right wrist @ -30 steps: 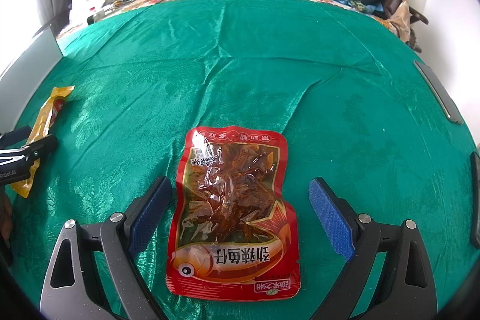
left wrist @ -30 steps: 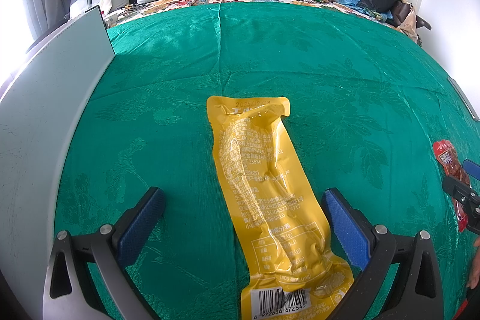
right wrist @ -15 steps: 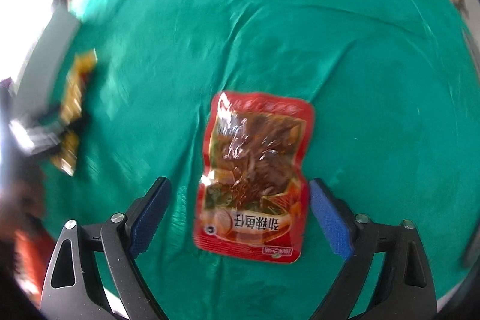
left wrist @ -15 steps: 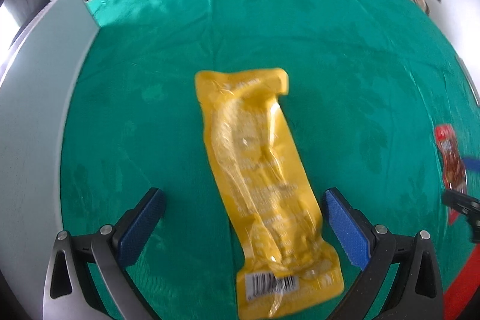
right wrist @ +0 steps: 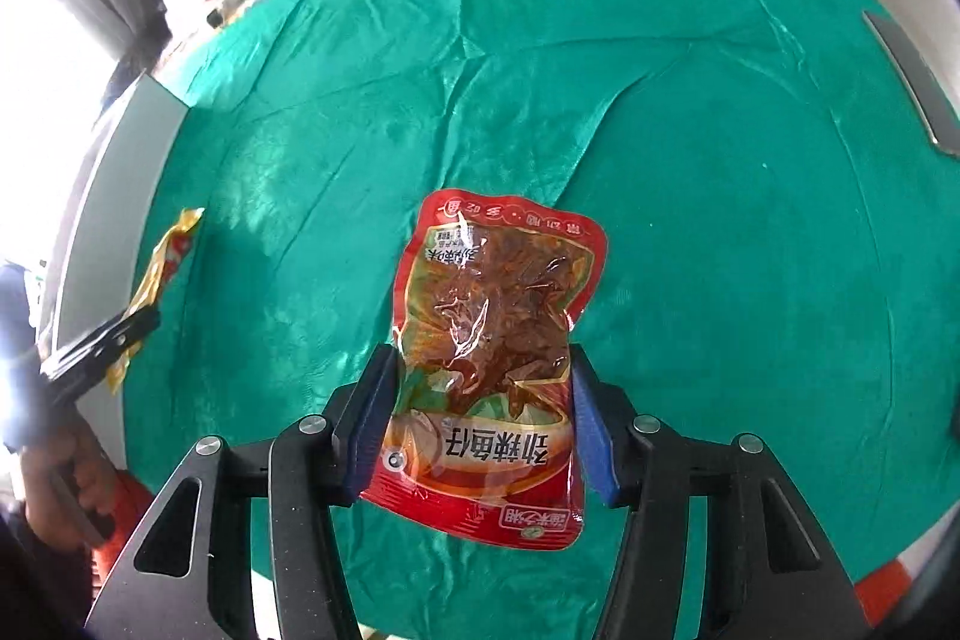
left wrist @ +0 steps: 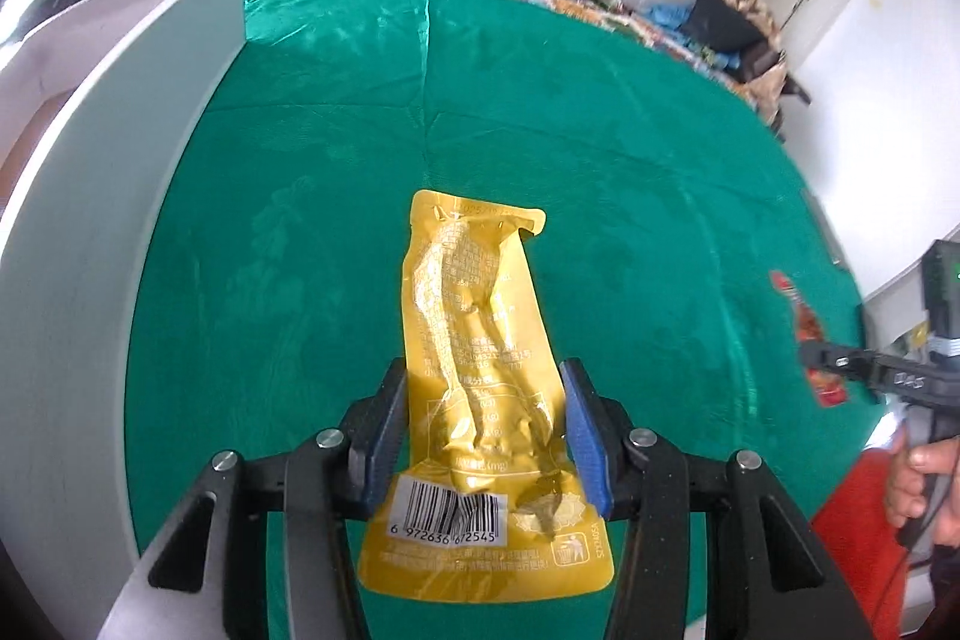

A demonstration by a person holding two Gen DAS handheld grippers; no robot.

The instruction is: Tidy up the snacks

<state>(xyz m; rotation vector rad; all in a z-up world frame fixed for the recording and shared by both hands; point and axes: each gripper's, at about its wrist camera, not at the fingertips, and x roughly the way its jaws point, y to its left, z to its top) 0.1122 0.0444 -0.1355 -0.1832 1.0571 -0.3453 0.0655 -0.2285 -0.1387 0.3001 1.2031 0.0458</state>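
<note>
Now your left gripper (left wrist: 485,427) closing on the yellow pouch (left wrist: 480,376), your right gripper (right wrist: 480,418) closing on the red pouch (right wrist: 489,358), both pressed, green cloth (left wrist: 600,160) far

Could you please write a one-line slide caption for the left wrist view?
Left tool closing on a yellow snack pouch above the green cloth.

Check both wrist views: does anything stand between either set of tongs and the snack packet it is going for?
Nothing visible does. The left tongs are closing with the yellow packet directly between their pads; the right tongs are closing likewise around the red packet.
</note>
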